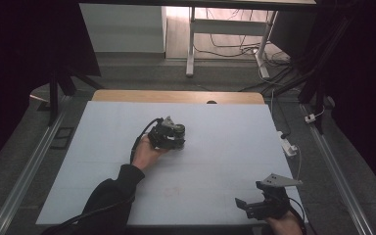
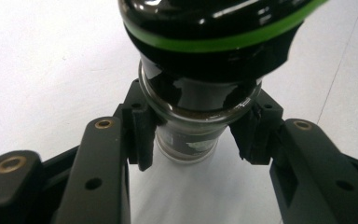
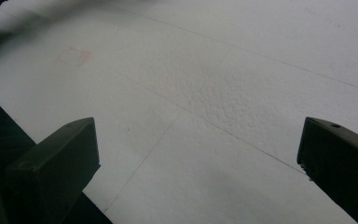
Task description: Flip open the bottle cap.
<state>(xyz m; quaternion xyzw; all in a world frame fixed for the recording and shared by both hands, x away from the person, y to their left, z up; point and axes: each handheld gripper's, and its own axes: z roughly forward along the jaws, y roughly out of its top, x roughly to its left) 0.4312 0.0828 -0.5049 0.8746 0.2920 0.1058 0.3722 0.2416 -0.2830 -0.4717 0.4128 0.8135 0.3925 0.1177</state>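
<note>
The high view shows a big white table (image 1: pixel 215 161) with a wooden strip along its far edge. Everything else sits on or near this table.

A person's arm in a dark sleeve (image 1: pixel 108 196) comes in over the near edge of the table, on the left side. Its hand holds the left gripper (image 1: pixel 169 136), which rests close to the middle of the table.

The right gripper (image 1: pixel 254 208) hangs over the near right corner of the table, well apart from the left one. Its black jaws stand wide open, with just bare table between them.

In the left gripper view, the left gripper (image 2: pixel 196 135) is squeezing a dark glass bottle (image 2: pixel 200 88). The pads (image 2: pixel 142 135) press on the narrow glass part from both sides. The bottle has a shiny black top with a green ring (image 2: pixel 214 42) around it. The bottle sits just above the white table, close to its middle.
</note>
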